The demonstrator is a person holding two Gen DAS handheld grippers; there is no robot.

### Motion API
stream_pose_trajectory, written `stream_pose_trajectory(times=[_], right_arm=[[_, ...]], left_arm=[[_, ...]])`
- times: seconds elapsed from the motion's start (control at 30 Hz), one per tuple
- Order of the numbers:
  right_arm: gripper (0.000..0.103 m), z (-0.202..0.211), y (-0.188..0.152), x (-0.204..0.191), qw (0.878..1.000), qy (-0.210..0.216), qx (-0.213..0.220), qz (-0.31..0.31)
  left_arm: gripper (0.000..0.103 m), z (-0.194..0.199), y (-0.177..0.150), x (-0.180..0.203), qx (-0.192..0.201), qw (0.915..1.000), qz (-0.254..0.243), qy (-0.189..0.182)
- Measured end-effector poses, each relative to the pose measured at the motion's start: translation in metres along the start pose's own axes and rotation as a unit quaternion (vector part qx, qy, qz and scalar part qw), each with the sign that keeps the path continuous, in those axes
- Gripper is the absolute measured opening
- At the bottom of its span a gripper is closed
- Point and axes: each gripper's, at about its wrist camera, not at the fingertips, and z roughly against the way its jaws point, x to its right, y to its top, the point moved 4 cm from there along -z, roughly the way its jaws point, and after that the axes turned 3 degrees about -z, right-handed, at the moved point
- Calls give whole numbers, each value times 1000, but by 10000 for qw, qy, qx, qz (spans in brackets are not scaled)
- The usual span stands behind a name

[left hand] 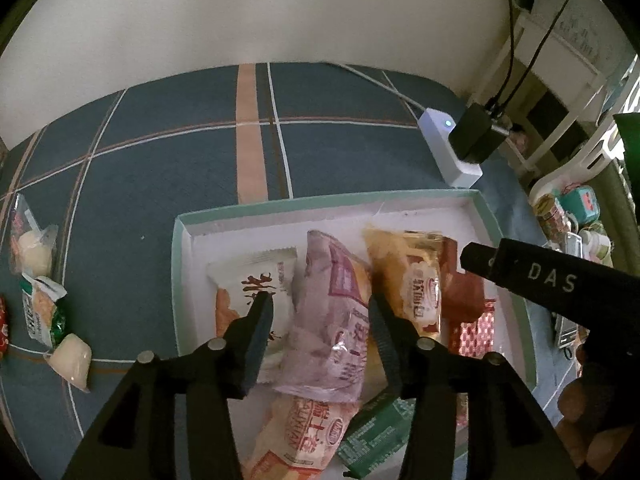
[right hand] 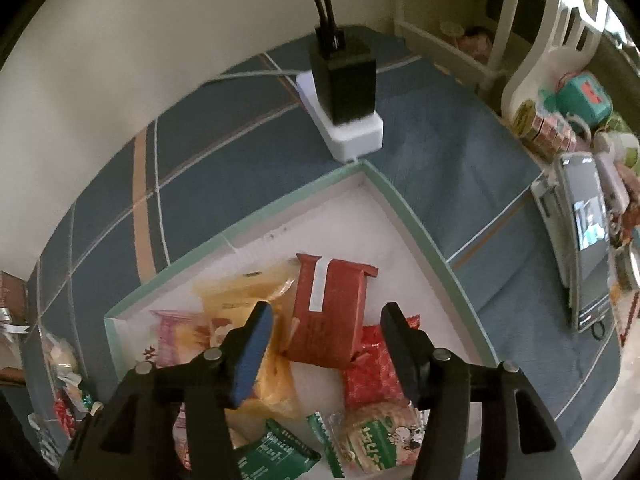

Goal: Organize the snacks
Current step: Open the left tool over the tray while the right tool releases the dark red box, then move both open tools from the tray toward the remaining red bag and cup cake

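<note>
Left wrist view: the left gripper (left hand: 320,312) points down into a shallow box (left hand: 182,240) with a pale green rim and a white floor. Its jaws are spread apart, with a purple snack bag (left hand: 332,320) lying between them; the pads do not press it. A white pack (left hand: 256,280) with dark letters sits at 9 o'clock from the purple bag. A yellow pack (left hand: 404,276) sits at 3 o'clock from it, and a red pack (left hand: 464,292) is just past that. Below, at 6 o'clock, lie an orange-and-white pack (left hand: 296,436) and a green pack (left hand: 376,436). More snacks lie loose on the blue checked cloth (left hand: 160,168) far out at 9 o'clock, well apart from the box. A white power strip (left hand: 448,148) with a black plug (left hand: 476,132) sits at 1 o'clock. The other gripper's black body pokes in at 3 o'clock.

Right wrist view: the right gripper (right hand: 326,320) hangs over the same box (right hand: 408,208). Its jaws stand apart and hold nothing. The red pack (right hand: 328,312) lies flat right under the gap. The yellow pack (right hand: 240,296) is at 9 o'clock from it. A shiny red pack (right hand: 372,376) is at 5 o'clock. A green pack (right hand: 276,456) and a round cracker pack (right hand: 380,436) lie at 6 o'clock. A phone (right hand: 588,236) stands at 3 o'clock.
</note>
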Motion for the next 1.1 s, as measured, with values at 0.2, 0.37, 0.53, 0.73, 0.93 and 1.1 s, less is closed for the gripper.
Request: stream_pose_trajectory(times=[0.2, 0.37, 0.53, 0.73, 0.93, 1.1], right_arm=[[71, 25, 5, -6, 9995, 7, 284, 111], [84, 45, 10, -10, 9983, -47, 510, 264], [99, 55, 11, -16, 9968, -111, 673, 413], [103, 59, 9, -23, 9955, -108, 750, 565], [103, 55, 4, -34, 9950, -141, 698, 694], [103, 57, -1, -47, 9934, -136, 715, 883]], left_arm=[[62, 23, 9, -11, 86, 9996, 181, 204], [69, 44, 15, -34, 190, 9971, 388, 627], [81, 57, 19, -58, 277, 9943, 695, 760], [92, 65, 19, -90, 321, 9877, 1154, 1008], [101, 68, 14, -119, 282, 9808, 1478, 1237], [101, 79, 11, -147, 368, 9737, 1764, 1395]])
